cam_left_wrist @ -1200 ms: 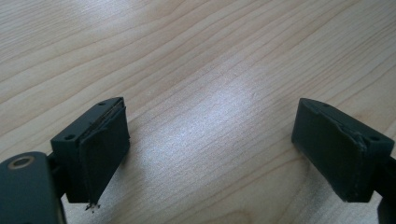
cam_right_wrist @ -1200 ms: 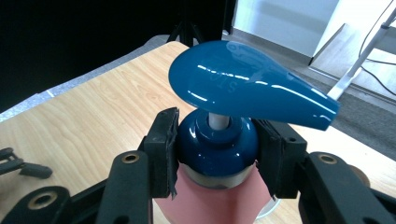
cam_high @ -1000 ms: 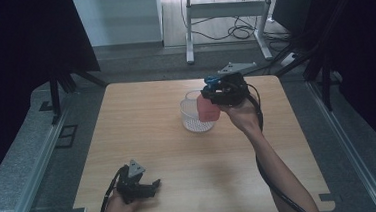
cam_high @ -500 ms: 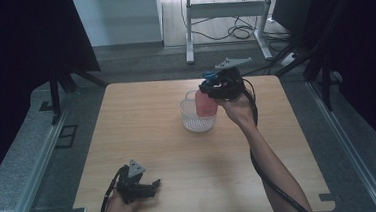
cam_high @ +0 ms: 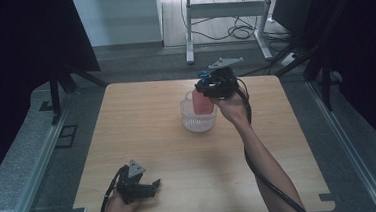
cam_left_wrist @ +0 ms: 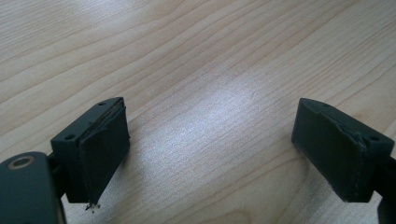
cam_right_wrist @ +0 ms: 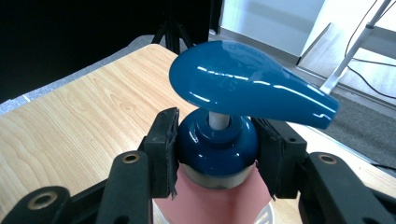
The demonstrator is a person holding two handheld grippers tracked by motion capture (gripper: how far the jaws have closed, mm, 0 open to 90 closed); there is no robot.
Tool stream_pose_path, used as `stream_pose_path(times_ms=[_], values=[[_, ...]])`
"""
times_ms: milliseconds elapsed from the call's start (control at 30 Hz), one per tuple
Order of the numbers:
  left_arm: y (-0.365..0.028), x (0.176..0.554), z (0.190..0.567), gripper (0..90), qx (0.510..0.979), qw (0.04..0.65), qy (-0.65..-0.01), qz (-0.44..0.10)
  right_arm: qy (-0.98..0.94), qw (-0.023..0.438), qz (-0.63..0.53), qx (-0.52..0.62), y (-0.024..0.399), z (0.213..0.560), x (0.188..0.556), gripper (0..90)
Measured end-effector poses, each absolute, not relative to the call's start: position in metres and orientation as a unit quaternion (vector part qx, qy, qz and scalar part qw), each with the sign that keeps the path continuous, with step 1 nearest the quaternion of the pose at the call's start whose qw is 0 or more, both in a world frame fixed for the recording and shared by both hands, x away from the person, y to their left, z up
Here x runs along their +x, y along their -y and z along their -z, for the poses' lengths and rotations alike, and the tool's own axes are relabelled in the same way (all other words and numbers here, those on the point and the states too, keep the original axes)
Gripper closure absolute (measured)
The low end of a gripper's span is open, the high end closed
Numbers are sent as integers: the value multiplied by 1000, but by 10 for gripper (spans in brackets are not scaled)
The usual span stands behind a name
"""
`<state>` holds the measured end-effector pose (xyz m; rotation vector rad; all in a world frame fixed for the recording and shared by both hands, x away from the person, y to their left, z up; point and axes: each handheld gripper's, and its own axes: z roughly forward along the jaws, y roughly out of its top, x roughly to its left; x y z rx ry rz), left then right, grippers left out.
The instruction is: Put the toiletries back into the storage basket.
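My right claw (cam_right_wrist: 217,149) is clenched on the blue collar of a pink plastic pump bottle with a blue dispenser head (cam_high: 203,101), holding it upright in a white ribbed basket (cam_high: 198,121) at the light wooden counter's (cam_high: 153,138) far middle, while my left claw (cam_left_wrist: 210,154) rests released near its front edge.

Black gripper (cam_high: 140,188) bodies, grey three-cornered plates, brass-ringed screws, trailing black cables.
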<state>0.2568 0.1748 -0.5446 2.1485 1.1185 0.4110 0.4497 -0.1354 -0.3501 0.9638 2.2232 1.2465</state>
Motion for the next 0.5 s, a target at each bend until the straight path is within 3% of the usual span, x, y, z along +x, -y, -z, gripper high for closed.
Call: stream_pose_path(times_ms=[500], values=[[-175,257,545,107,824,335,-428,-158,-802,208,-441,344,127,368,457,530]])
